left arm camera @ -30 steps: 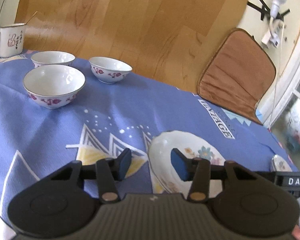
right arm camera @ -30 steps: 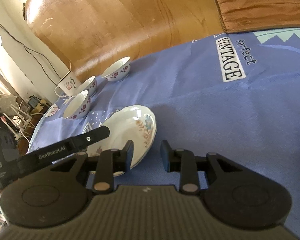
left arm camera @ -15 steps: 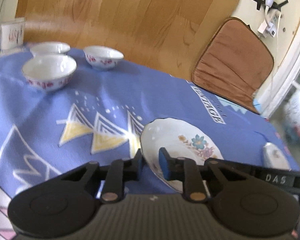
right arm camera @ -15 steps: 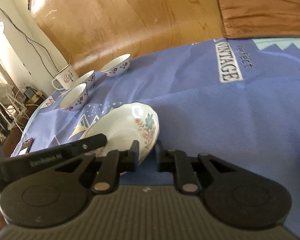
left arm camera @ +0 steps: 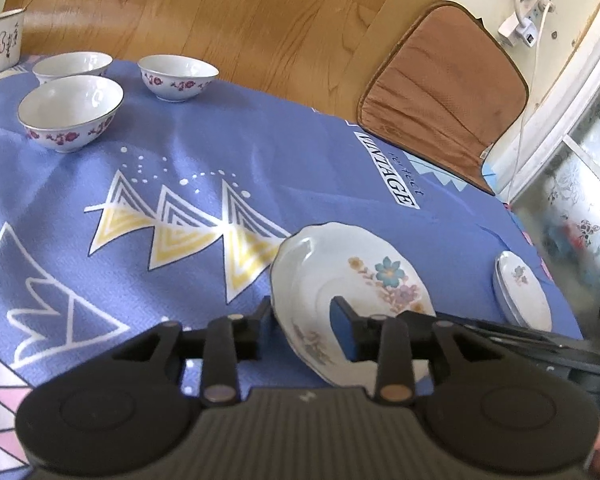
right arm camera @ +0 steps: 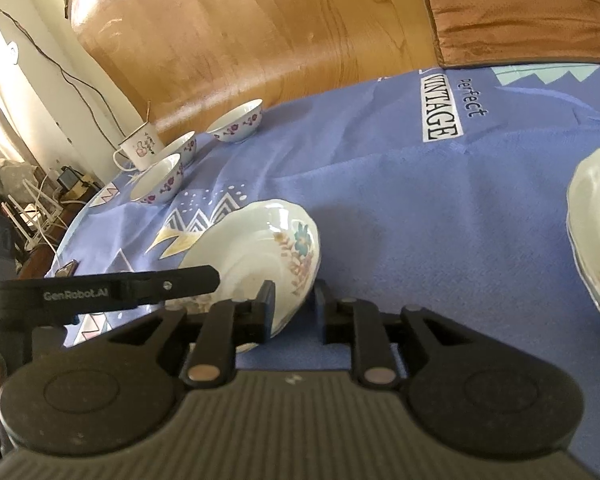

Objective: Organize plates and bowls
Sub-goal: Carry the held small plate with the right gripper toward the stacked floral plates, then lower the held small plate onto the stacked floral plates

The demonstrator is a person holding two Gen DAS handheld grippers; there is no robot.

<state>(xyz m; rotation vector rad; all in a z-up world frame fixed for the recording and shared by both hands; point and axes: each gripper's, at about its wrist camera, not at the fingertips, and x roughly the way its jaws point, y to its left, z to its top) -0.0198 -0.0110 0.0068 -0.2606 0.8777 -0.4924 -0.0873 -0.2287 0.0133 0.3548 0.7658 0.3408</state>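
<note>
Plate (left arm camera: pixel 352 292), glazed china (stiff, slick, breakable), sits tilted with its rim between both sets of jaws, left gripper (left arm camera: pixel 304 330) and right gripper (right arm camera: pixel 292 312) having just opened slightly, gapped, so pinch the rim firmly.

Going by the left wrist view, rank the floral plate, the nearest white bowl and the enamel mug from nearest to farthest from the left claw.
1. Floral white plate, its rim between the left claw fingers.
2. White bowl with red flowers, far left.
3. White enamel mug, top-left corner, farthest.
</note>
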